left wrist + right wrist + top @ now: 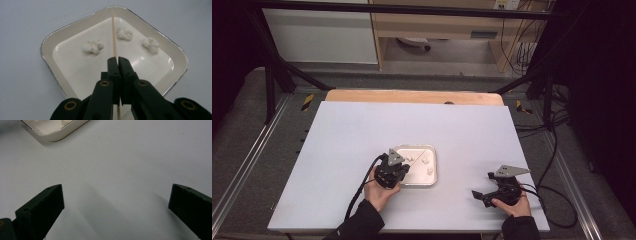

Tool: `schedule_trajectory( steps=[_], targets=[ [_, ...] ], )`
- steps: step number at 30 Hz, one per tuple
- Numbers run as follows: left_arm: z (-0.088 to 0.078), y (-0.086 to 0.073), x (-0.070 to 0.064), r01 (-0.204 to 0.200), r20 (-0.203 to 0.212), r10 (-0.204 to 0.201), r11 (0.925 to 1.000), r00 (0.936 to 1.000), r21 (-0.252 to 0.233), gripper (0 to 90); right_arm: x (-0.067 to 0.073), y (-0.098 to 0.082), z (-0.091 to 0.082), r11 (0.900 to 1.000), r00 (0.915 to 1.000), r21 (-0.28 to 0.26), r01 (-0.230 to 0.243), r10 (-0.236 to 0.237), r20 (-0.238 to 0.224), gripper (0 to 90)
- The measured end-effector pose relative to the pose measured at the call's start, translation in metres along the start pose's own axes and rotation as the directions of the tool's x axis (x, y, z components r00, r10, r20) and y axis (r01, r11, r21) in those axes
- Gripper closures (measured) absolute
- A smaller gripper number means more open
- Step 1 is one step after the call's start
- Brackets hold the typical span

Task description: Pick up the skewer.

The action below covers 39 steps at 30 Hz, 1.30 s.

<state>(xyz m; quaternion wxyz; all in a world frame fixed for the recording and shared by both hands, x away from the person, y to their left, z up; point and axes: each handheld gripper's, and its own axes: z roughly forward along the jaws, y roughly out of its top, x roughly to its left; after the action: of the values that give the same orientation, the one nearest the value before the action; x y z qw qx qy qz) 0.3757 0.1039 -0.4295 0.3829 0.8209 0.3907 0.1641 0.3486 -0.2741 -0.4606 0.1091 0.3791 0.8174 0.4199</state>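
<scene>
A shallow cream tray (47, 60) with a silver rim lies on the white table, holding three white popcorn pieces (93, 46) (124, 33) (150, 45). My left gripper (117, 60) hangs over the tray's near part, shut on a thin wooden skewer (113, 35) that runs forward between the popcorn pieces toward the far corner. In the high view the left gripper (404, 166) sits at the tray's (434, 167) left side. My right gripper (117, 192) stands open over bare table, nothing between its jaws; in the high view it (482, 185) rests right of the tray.
The white tabletop (362, 130) has a wooden strip (412, 96) along its far edge. Dark frame bars and cables flank the table. A corner of the tray (57, 136) shows at the upper left of the right gripper view.
</scene>
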Motion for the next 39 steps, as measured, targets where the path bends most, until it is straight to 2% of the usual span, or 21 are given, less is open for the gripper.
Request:
schedule_trajectory(
  steps=[9,11,17,23,28,33,39],
  targets=[
    [-0.011,0.0,0.006,-0.023,0.026,0.023,0.9997,0.9994,-0.009,88.7,0.003,0.003,0.0,1.0,1.0,-0.006,0.004,-0.004,-0.001,0.6],
    [-0.012,-0.001,0.007,-0.027,0.021,0.027,0.9996,0.9994,-0.008,88.7,0.003,0.004,0.0,1.0,0.9998,-0.009,0.022,-0.022,0.002,0.6],
    [-0.016,-0.003,0.01,-0.033,0.033,0.033,0.9994,0.9989,-0.001,88.7,0.007,0.007,0.001,0.999,0.9994,-0.013,0.031,-0.031,0.013,0.6],
    [-0.025,-0.007,0.015,-0.046,0.062,0.047,0.9988,0.997,-0.018,88.7,0.015,0.013,0.004,0.998,0.9974,-0.005,0.065,-0.065,0.033,0.6],
    [-0.029,-0.009,0.017,-0.054,0.083,0.055,0.9983,0.995,-0.021,88.7,0.022,0.019,0.007,0.994,0.9931,0.004,0.11,-0.11,0.041,0.7],
    [-0.032,-0.01,0.018,-0.061,0.096,0.062,0.9979,0.9934,-0.021,88.7,0.029,0.024,0.01,0.987,0.985,0.023,0.162,-0.163,0.057,0.7],
    [-0.036,-0.012,0.018,-0.075,0.119,0.077,0.9969,0.9899,-0.025,88.7,0.035,0.027,0.013,0.98,0.9784,0.039,0.195,-0.197,0.064,0.7]
  ],
)
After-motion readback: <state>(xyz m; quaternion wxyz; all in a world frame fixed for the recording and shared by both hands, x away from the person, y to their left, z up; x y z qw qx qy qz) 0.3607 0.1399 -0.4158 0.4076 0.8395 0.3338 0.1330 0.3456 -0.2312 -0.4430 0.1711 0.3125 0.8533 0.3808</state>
